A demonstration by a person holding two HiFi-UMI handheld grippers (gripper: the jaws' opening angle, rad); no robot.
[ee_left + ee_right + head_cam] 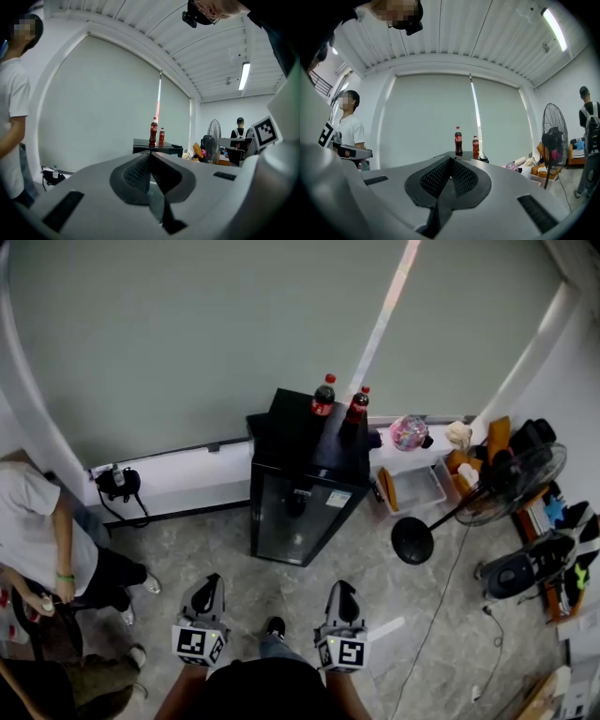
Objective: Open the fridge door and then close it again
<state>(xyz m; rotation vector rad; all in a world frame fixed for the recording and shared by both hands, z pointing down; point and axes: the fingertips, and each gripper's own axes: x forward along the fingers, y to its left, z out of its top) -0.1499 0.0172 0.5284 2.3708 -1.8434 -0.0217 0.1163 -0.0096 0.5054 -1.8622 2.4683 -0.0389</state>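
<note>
A small black fridge (pixel 298 493) with a glass door stands against the far wall, door closed. Two cola bottles (pixel 323 396) stand on its top. My left gripper (pixel 203 596) and right gripper (pixel 341 601) are held side by side near the bottom of the head view, well short of the fridge, both pointing toward it. Both are shut with nothing between the jaws. In the left gripper view the fridge top (pixel 157 146) and bottles (pixel 153 131) show just past the closed left gripper (pixel 149 155). The right gripper (pixel 451 161) sees the bottles (pixel 458 140) straight ahead.
A standing fan (pixel 511 482) with a round base (pixel 412 540) is right of the fridge, beside boxes and clutter (pixel 525 549) and a floor cable (pixel 441 606). A seated person (pixel 47 549) is at the left. A black bag (pixel 117 484) lies by the wall.
</note>
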